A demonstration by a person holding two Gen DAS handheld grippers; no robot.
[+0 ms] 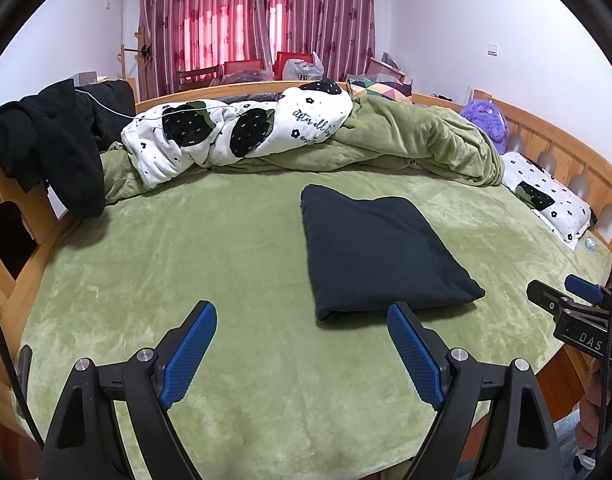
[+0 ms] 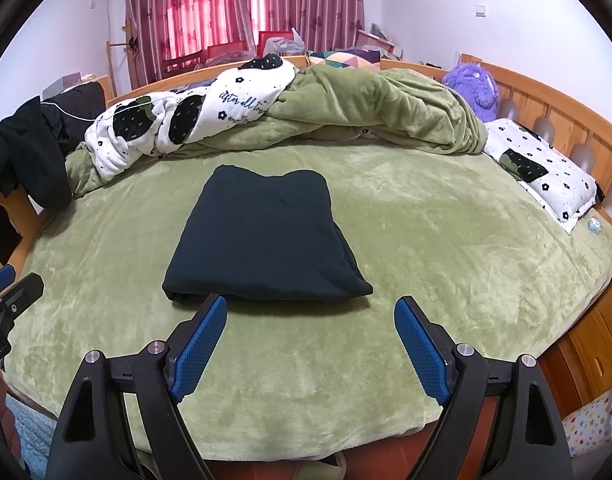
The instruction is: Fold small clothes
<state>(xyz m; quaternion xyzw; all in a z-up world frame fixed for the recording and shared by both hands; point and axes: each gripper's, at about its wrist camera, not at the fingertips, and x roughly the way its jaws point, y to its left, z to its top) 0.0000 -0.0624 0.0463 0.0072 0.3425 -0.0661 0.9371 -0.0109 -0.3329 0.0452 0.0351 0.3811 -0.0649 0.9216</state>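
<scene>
A dark navy garment (image 1: 379, 252) (image 2: 266, 240) lies folded into a neat rectangle on the green bed cover (image 1: 186, 248) (image 2: 445, 248). My left gripper (image 1: 302, 316) stands open just in front of it and to its left, with nothing between its blue pads. My right gripper (image 2: 310, 310) is open too, close to the garment's near edge, its left fingertip (image 2: 216, 308) overlapping that edge in the picture; nothing is held. The right gripper's tip (image 1: 561, 300) shows at the right edge of the left wrist view.
A rumpled green blanket (image 1: 405, 136) and a white quilt with black strawberries (image 1: 234, 132) are heaped along the far side. Black clothes (image 1: 46, 140) hang over the left wooden rail. A white pillow (image 2: 545, 168) and a purple plush toy (image 2: 473, 84) sit at right.
</scene>
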